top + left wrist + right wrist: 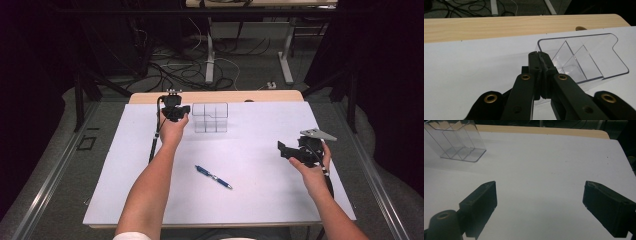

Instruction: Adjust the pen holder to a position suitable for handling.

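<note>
In the high view the left gripper (182,112) sits in the upper middle of the frame, just left of a clear plastic organizer (210,117) that stands on the white sheet covering the worktop (260,200). In the left gripper view its two black fingers (535,63) are pressed together, tips meeting at the near left wall of the organizer (584,57); whether a thin edge of the plastic is caught between them cannot be told. The dividers inside the organizer show as slanted clear panels.

The right gripper (287,150) is held at the right of the high view, above the sheet and well apart from the organizer. In the right gripper view its fingers (481,200) stand wide open with bare white sheet between them, and the organizer (459,142) lies in the upper left corner.

A blue pen (213,177) lies on the sheet in the lower middle of the high view, between the two forearms, touched by neither gripper
</note>
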